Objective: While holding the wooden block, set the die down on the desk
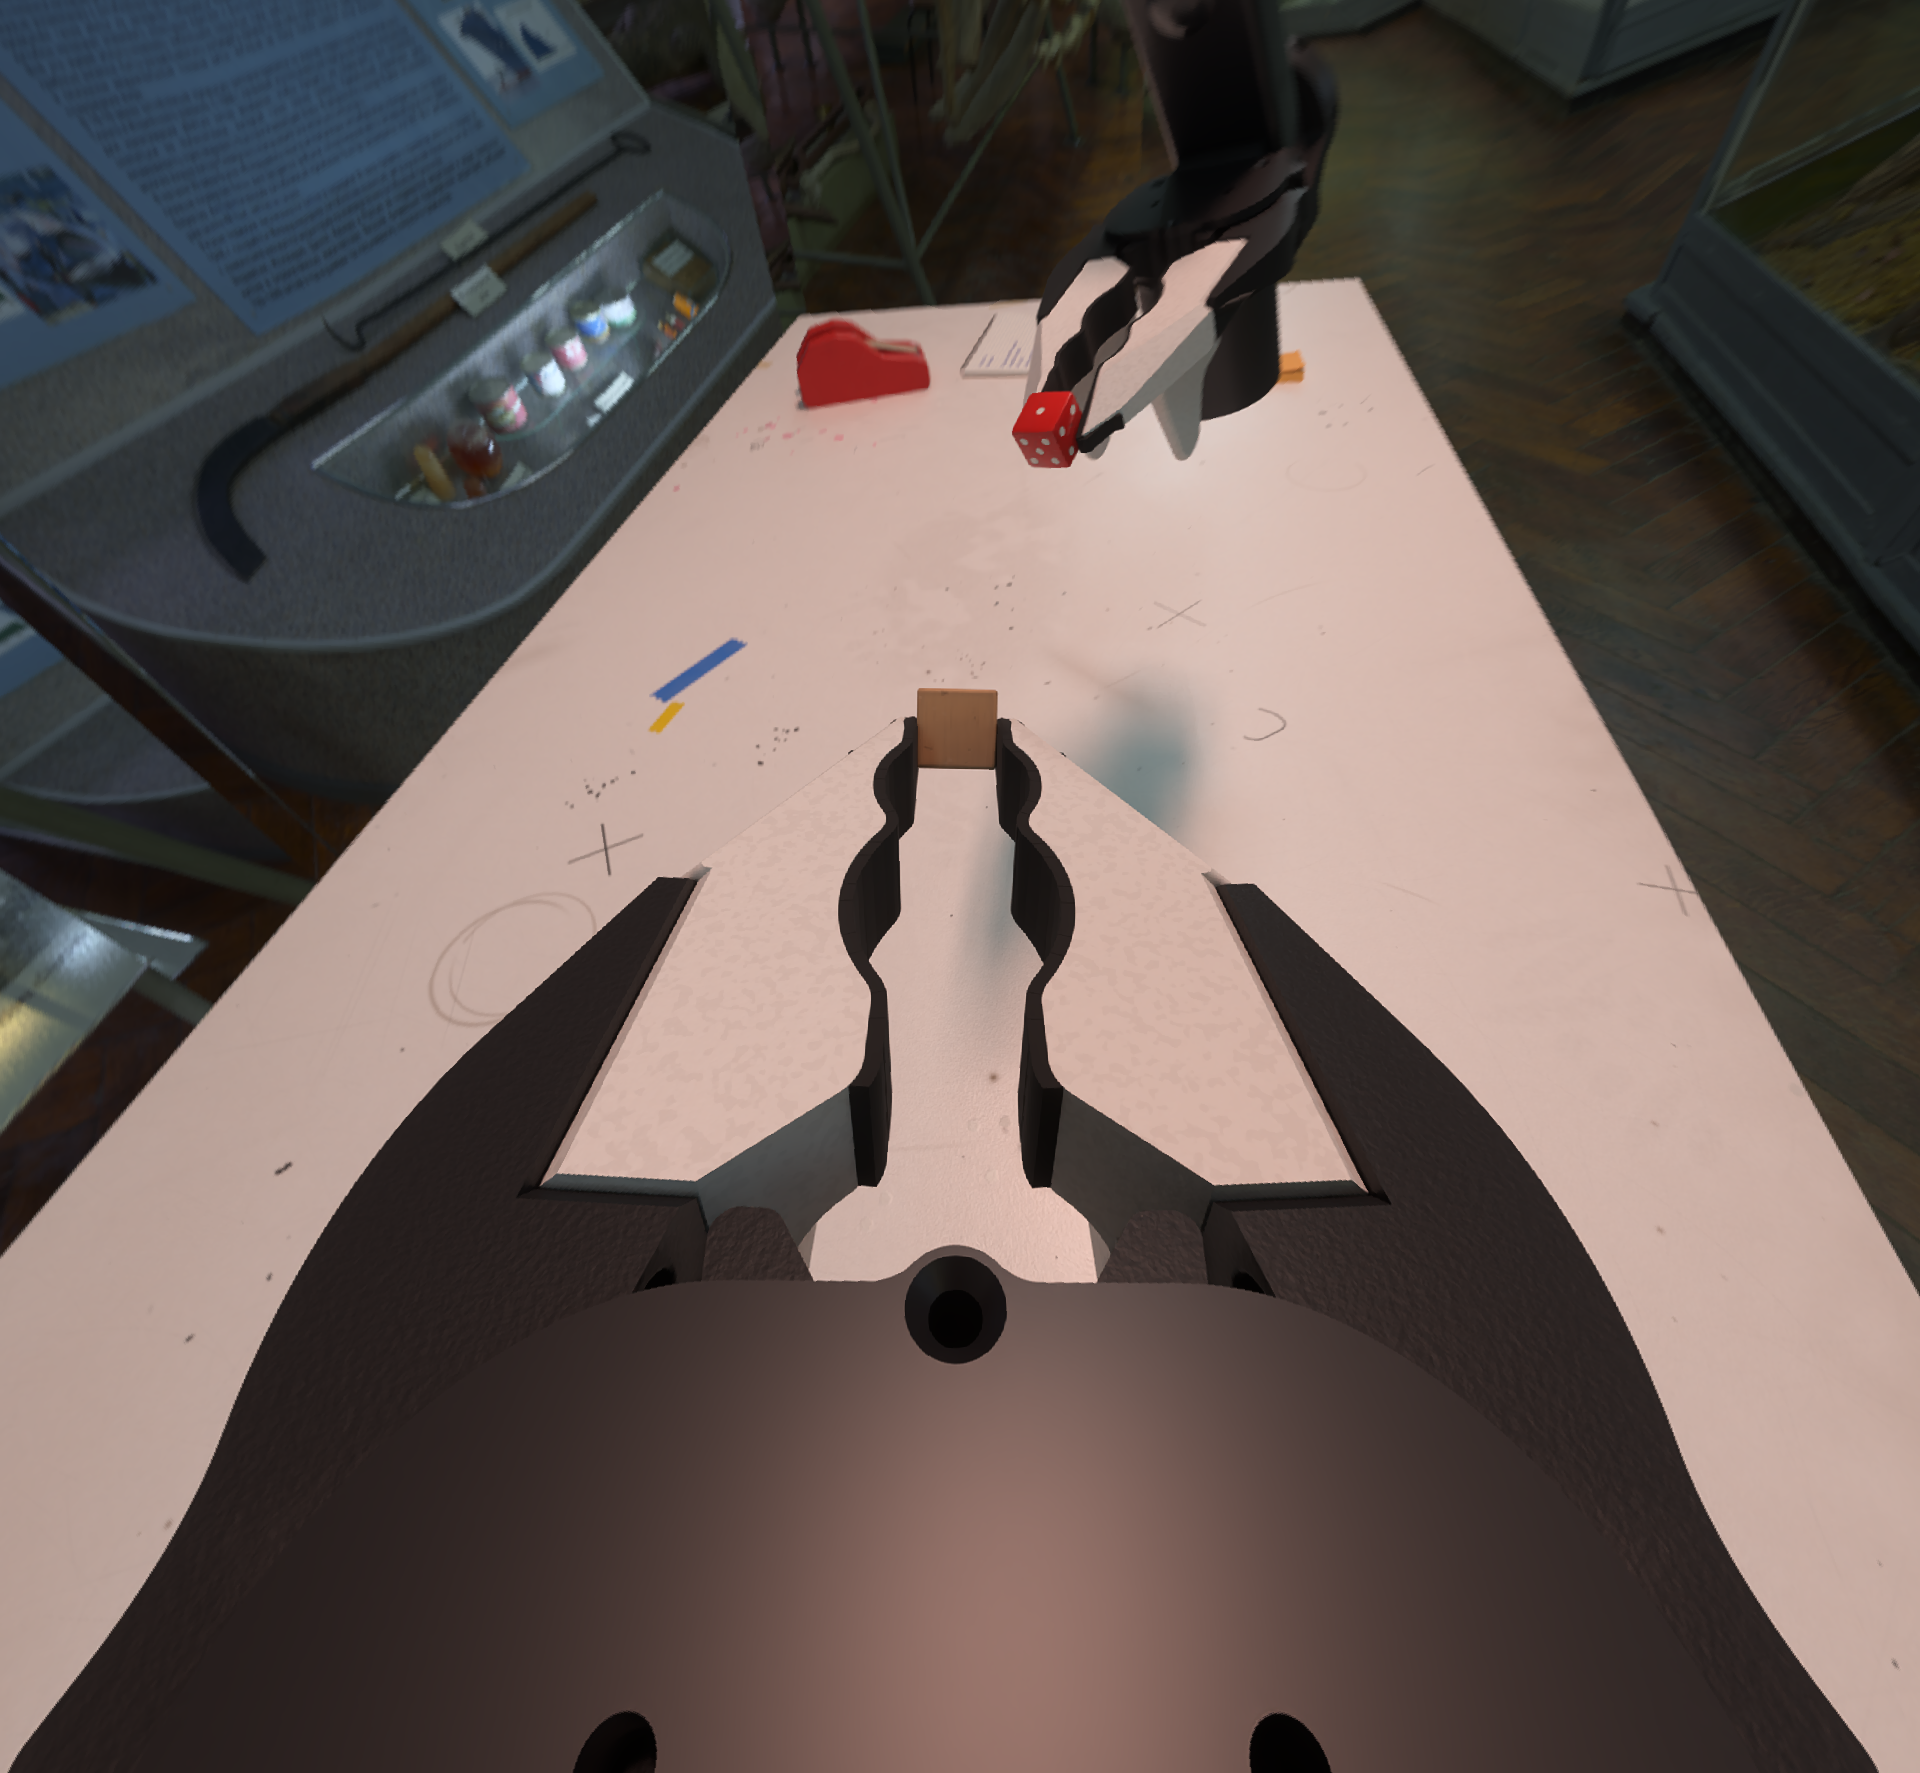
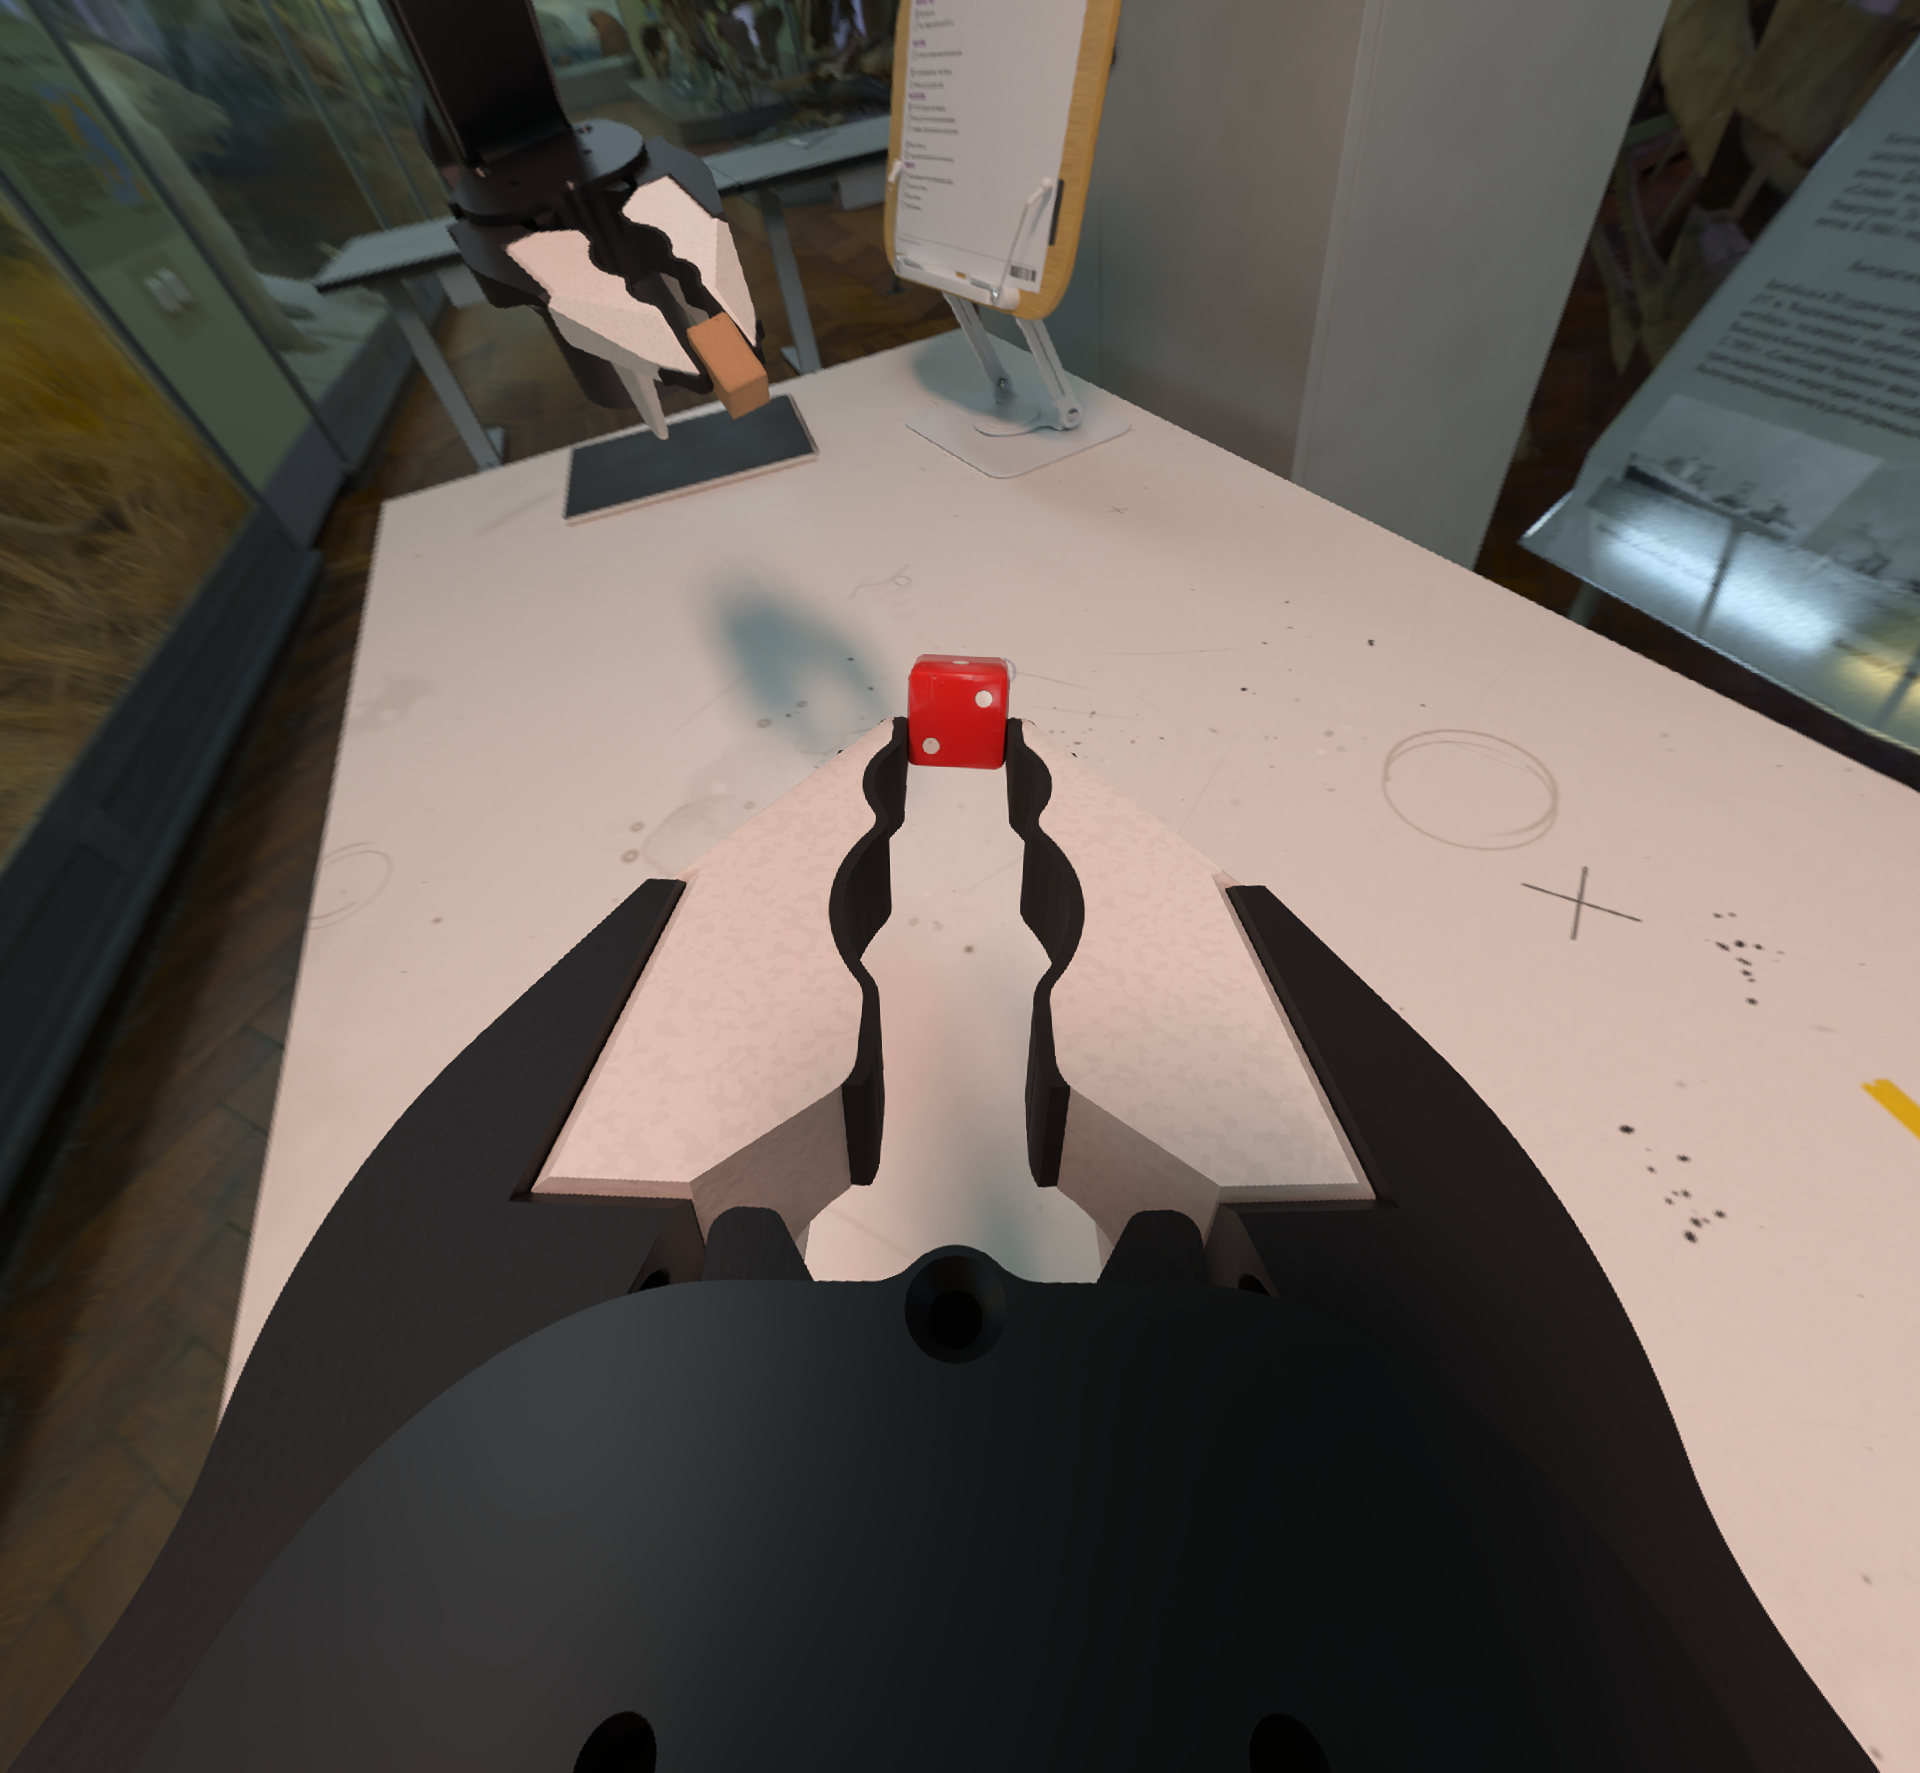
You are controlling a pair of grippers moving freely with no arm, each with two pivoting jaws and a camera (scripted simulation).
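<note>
My left gripper [image 1: 957, 731] is shut on a tan wooden block [image 1: 957, 729], held between its fingertips above the white desk [image 1: 1455, 788]. It also shows far off in the right wrist view [image 2: 727, 373] with the block [image 2: 730, 365] at its tips, well above the desk. My right gripper [image 2: 957, 721] is shut on a red die with white pips [image 2: 957, 711], held above the desk [image 2: 1247, 632]. In the left wrist view the right gripper [image 1: 1070, 435] hangs over the far part of the desk with the die [image 1: 1045, 430] at its tips.
A red tape dispenser [image 1: 858, 362], a white notepad [image 1: 1000, 347] and a small orange item [image 1: 1290, 366] lie at the desk's far end. A dark slab [image 2: 688, 464] and a document stand [image 2: 1003, 165] sit at the other end. Display cases surround the desk.
</note>
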